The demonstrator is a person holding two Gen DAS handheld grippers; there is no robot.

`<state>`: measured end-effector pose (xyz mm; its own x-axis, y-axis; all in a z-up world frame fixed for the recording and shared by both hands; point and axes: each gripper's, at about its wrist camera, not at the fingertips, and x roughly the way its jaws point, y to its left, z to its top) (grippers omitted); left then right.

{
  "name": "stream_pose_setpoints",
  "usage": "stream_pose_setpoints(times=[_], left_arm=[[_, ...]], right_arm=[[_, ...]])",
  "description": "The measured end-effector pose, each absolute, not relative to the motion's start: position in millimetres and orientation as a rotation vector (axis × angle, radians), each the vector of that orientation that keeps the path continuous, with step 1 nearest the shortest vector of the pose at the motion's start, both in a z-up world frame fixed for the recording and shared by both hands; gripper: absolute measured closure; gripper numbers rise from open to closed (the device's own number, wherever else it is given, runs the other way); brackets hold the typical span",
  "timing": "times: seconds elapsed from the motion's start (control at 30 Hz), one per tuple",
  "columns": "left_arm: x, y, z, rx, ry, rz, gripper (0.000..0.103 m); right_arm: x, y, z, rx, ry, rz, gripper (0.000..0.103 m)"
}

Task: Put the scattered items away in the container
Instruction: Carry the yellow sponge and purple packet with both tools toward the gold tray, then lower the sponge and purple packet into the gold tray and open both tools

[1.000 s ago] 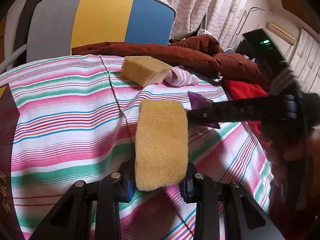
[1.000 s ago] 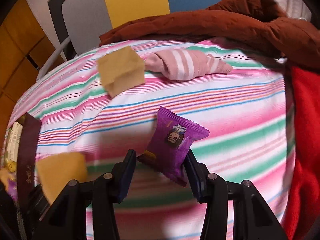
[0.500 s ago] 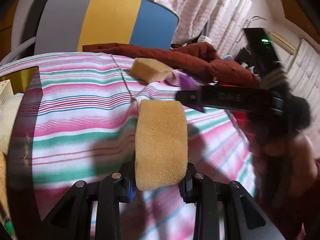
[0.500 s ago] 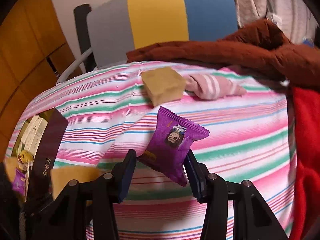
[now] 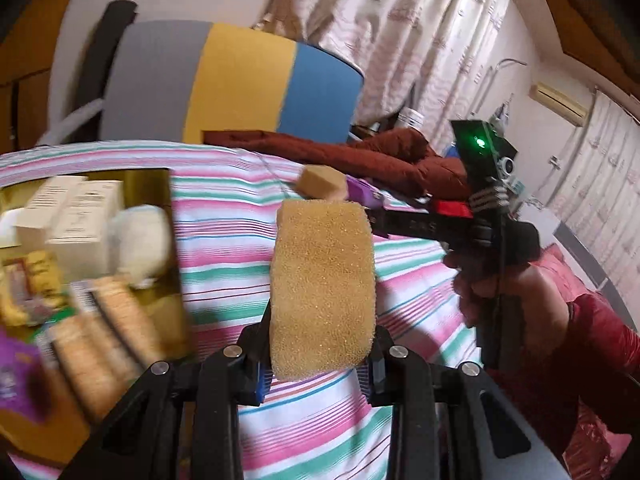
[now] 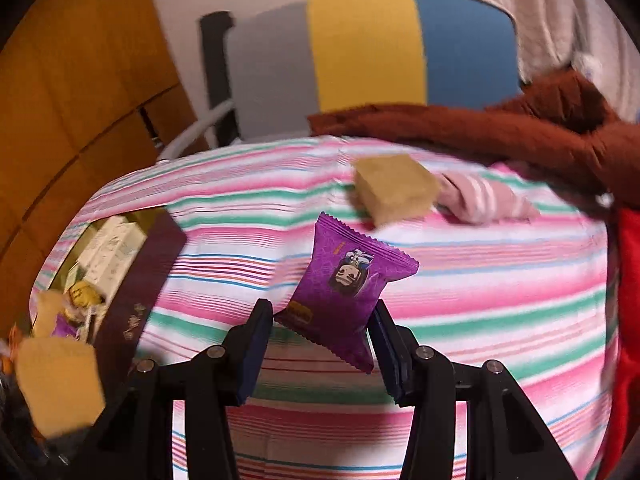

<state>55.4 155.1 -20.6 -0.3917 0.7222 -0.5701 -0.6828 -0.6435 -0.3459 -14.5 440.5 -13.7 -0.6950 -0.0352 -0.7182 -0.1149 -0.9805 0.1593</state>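
Now left gripper (image 5: 318, 364) pinches a porous, rounded sponge (image 5: 323, 292).

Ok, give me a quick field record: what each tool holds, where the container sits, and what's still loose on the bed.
left tool: shut on yellow sponge, held off the bedspread
right tool: shut on purple snack packet
container: open box at left on the striped bedspread, already holding small cartons and snacks
still loose: second sponge block, pink striped sock beside it
far edge: brown blanket
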Motion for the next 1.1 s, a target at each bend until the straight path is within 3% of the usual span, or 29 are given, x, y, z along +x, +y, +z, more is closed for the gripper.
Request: stream_pose_setpoints(times=[0.37, 0.73, 0.8, 0.87, 0.9, 0.93, 1.03, 1.1], left_arm=[[27.8, 64.6, -24.5, -0.957, -0.239, 2.260, 0.070], [10.2, 14.4, -48.9, -1.100, -0.291, 2.322, 0.070], [12.4, 14.7, -48.5, -1.110, -0.237, 2.334, 0.070], [13.1, 15.5, -48.3, -1.120, -0.205, 2.343, 0.069], [13.8, 14.9, -48.2, -1.124, -0.198, 2.346, 0.069], [14.9, 14.9, -47.5, -1.126, -0.197, 2.346, 0.067], [17.0, 12.1, -44.6, -1.127, -0.218, 2.352, 0.049], [17.2, 10.3, -42.6, -1.112, -0.243, 2.352, 0.047]], right_arm=[[-10.4, 335.1, 10.5, -1.285, 0.276, 3.072, 0.053], [-22.9, 236.8, 9.9, -1.409, 0.042, 3.166, 0.052], [-28.5, 228.1, 6.7, -1.428, 0.045, 3.169, 0.050], [-32.4, 223.5, 5.1, -1.445, 0.063, 3.163, 0.042], [-34.2, 222.0, 4.5, -1.453, 0.085, 3.160, 0.033], [-34.6, 222.0, 5.2, -1.442, 0.117, 3.163, 0.031], [-34.0, 223.5, 6.2, -1.438, 0.150, 3.163, 0.030], [-30.9, 225.8, 7.2, -1.433, 0.160, 3.158, 0.030]])
